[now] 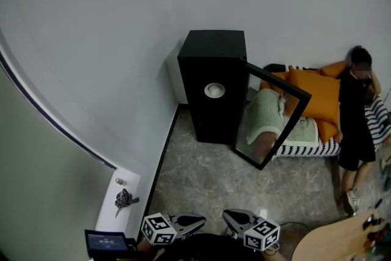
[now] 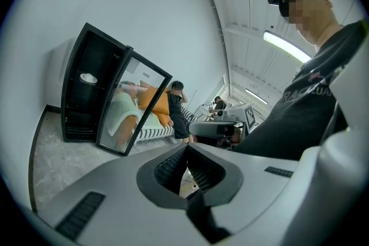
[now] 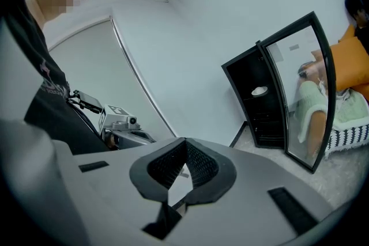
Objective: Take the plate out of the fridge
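The black fridge (image 1: pixel 214 85) stands against the white wall with its glass door (image 1: pixel 272 116) swung open to the right. A white plate (image 1: pixel 214 90) lies on a shelf inside; it also shows as the plate (image 2: pixel 88 78) in the left gripper view and the plate (image 3: pixel 259 91) in the right gripper view. Both grippers hang low near my body, far from the fridge. My left gripper (image 1: pixel 202 219) and right gripper (image 1: pixel 225 215) point at each other, tips close together. The left gripper (image 2: pixel 185 147) is shut on nothing, and the right gripper (image 3: pixel 185 142) is likewise shut and holds nothing.
A striped sofa (image 1: pixel 317 143) with orange cushions (image 1: pixel 317 98) stands right of the fridge, and a person in black (image 1: pixel 357 113) stands beside it. A wooden table edge (image 1: pixel 333 244) is at the bottom right. A small screen (image 1: pixel 107 242) and a white ledge (image 1: pixel 119 198) are at the lower left.
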Motion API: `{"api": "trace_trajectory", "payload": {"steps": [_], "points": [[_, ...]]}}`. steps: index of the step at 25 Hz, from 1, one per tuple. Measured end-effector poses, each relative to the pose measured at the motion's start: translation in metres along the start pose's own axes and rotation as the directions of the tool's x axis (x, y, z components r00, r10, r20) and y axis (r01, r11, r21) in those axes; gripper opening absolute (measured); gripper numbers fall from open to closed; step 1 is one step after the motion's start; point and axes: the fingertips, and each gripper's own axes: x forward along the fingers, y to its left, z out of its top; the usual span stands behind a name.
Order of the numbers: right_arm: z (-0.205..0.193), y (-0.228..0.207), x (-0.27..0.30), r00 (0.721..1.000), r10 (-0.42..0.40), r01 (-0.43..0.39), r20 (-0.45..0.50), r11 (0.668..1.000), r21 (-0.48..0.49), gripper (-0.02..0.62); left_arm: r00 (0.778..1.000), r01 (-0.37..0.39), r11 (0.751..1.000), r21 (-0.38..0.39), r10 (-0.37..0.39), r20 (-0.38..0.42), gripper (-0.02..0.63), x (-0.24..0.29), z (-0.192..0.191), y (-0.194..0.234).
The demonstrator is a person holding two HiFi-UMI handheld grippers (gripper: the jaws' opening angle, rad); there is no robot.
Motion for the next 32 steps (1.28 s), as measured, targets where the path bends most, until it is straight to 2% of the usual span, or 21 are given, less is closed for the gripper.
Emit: {"api": "trace_trajectory", "payload": {"steps": [13, 20, 29, 32], "points": [[0.013, -0.067, -0.071, 1.000, 0.027, -0.027, 0.010, 1.000, 0.010, 0.005, 0.998, -0.055, 0.998, -0.033, 0.055, 0.000, 0.006, 0.082, 0.025, -0.018], [0.036, -0.109, -0.053, 1.000, -0.006, 0.005, 0.026, 1.000, 0.031, 0.005, 0.997, -0.077, 0.997, -0.010, 0.077, -0.017, 0.005, 0.097, 0.060, 0.040], [0.054, -0.115, -0.089, 0.992, -0.075, 0.071, 0.105, 0.997, 0.042, 0.005, 0.998, -0.035, 0.998, 0.049, 0.037, -0.042, 0.006, 0.115, 0.083, 0.025], [0.077, -0.148, -0.056, 0.984, -0.128, 0.119, 0.123, 0.990, 0.076, 0.005, 0.998, 0.009, 0.999, 0.051, -0.006, -0.067, 0.005, 0.123, 0.109, 0.077]]}}
